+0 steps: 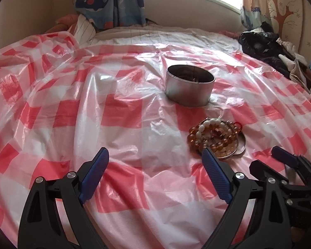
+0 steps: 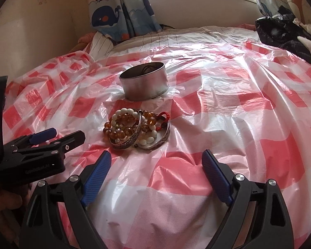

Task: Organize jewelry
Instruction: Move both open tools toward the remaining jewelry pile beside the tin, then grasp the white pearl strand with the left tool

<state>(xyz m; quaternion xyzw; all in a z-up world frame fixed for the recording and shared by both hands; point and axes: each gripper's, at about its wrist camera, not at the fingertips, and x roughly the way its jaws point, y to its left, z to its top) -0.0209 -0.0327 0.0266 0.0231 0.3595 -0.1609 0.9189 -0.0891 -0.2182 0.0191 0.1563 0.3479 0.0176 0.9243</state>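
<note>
my right gripper (image 2: 156, 166) is hanging wide open and empty, and my left gripper (image 1: 155, 161) is spread just as wide, gripping nothing. the jewelry pile (image 2: 135, 129) is lying on the checkered plastic sheet (image 2: 228, 114), just ahead of me, with the metal tin (image 2: 144, 83) beyond it. i'm judging it best to pinch one silver bangle (image 2: 157, 140) by its rim, so the beads aren't dragging along.

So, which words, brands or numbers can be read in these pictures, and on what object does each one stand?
"GeeRobot_A": embossed on the black body of the left gripper in the right wrist view; the letters are small and partly blurred, so this reading is uncertain.
Round silver metal tin: no text visible.
Nothing else is readable.
</note>
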